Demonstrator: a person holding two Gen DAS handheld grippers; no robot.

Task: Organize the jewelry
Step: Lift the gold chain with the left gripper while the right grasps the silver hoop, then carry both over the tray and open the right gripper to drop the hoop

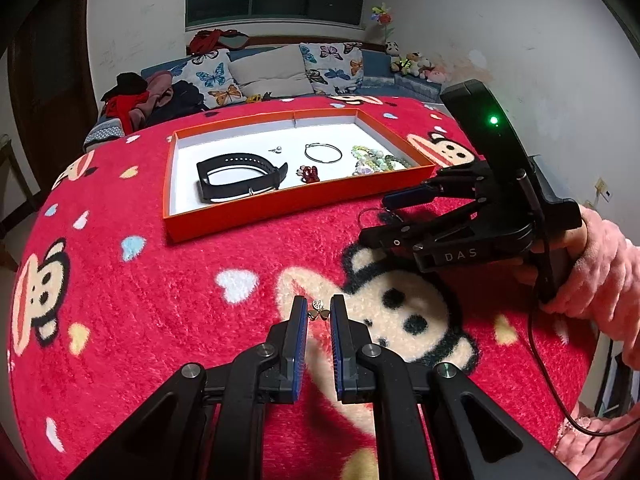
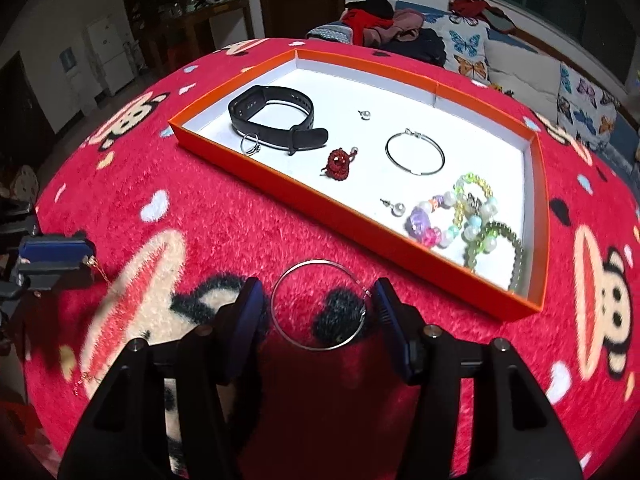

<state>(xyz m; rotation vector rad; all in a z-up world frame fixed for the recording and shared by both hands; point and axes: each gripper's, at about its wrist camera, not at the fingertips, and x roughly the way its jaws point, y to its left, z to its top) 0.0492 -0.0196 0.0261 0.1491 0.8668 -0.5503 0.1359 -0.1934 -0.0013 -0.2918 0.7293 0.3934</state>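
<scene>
An orange tray (image 1: 256, 216) (image 2: 360, 224) on the red blanket holds a black watch band (image 1: 240, 174) (image 2: 276, 120), a silver hoop (image 1: 323, 153) (image 2: 415, 153), a red bead piece (image 2: 340, 162), pearl studs (image 2: 396, 208) and bead bracelets (image 2: 472, 216). My left gripper (image 1: 319, 312) is shut on a gold pendant (image 1: 319, 311); its thin chain (image 2: 106, 280) hangs down to the blanket. My right gripper (image 2: 316, 308) (image 1: 380, 216) is open around a silver hoop (image 2: 320, 306) that lies on the blanket, near the tray's front edge.
The red cartoon-monkey blanket (image 1: 160, 300) covers the whole table. A sofa with butterfly cushions (image 1: 280, 68) and piled clothes (image 1: 148, 96) stands behind the table. A black cable (image 1: 560, 400) hangs from the right gripper.
</scene>
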